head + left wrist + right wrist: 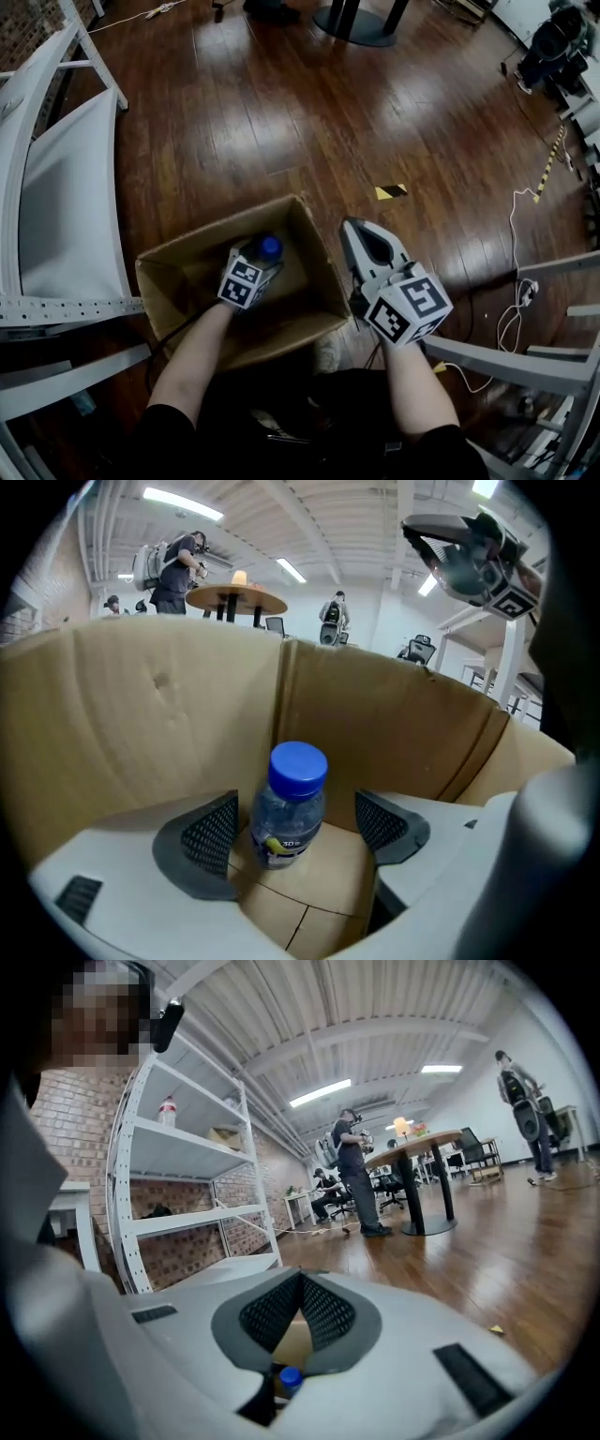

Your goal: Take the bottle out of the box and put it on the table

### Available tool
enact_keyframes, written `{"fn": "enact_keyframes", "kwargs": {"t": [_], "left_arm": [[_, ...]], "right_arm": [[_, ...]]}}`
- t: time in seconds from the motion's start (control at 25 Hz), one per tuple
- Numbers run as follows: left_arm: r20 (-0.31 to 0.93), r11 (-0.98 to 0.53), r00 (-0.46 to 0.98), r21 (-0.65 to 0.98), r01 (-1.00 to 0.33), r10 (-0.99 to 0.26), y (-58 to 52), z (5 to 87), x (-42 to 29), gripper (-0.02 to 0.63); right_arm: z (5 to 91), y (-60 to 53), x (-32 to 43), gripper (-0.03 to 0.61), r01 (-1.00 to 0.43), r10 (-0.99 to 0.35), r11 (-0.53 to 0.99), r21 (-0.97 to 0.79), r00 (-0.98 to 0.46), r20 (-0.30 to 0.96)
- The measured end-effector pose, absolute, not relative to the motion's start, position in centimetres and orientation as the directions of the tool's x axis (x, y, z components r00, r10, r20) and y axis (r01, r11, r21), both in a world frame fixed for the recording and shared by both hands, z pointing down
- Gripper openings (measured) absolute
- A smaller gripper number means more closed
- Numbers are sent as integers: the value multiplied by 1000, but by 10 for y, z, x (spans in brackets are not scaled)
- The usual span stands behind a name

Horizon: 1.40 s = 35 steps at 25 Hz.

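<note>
A clear plastic bottle with a blue cap (267,247) stands upright inside an open cardboard box (314,246) on the wooden floor. My left gripper (262,262) reaches down into the box. In the left gripper view its jaws stand wide apart on either side of the bottle (289,808), and the pads (210,832) do not touch it. My right gripper (352,230) hovers just outside the box's right wall, its jaws together with nothing in them. In the right gripper view, the blue cap (290,1378) peeks out below the closed pads (323,1312).
A white metal shelf rack (56,187) stands to the left of the box, and another rack frame (525,361) to the right. Cables (514,309) trail on the floor at the right. A yellow-black tape strip (391,191) lies beyond the box. People stand by a round table (236,599).
</note>
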State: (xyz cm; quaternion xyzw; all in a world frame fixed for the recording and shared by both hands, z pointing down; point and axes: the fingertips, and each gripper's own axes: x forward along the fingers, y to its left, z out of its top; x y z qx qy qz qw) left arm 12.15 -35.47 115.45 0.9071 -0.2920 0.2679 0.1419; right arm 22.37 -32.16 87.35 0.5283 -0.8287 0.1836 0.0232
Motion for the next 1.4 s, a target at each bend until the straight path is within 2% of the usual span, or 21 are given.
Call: {"fn": "enact_keyframes", "kwargs": {"t": [0.36,0.44,0.48,0.68,1.04,1.24,1.4], "left_arm": [[652,-795,623,50,-605,-433,-379,1207,145,393],[655,-797,606,8,-603,-452,-384,1208,149,392],[658,-797,597,-9,-603,-459,-386,1207,150,370],[667,-816,603,-13,-577,-438,-380,1199,153,362],[617,-861,685,24,-509,-388,-362,1130,158,362],[570,-871,713,-9,-492,-408,-351,1078,152,362],[524,-868,733,-26,-496,-435,-341,1042,137,362]], "right_arm": [[886,-318,248,5,-884,-857,367,-288,-442,265],[890,-320,248,5,-882,-847,380,-280,-453,277],[892,-321,248,5,-881,-843,385,-275,-457,284],[900,-331,240,5,-875,-823,410,-257,-476,308],[911,-352,202,5,-855,-787,469,-223,-518,334],[918,-353,189,5,-842,-765,499,-203,-538,354],[919,-352,180,5,-836,-757,538,-107,-536,374]]}}
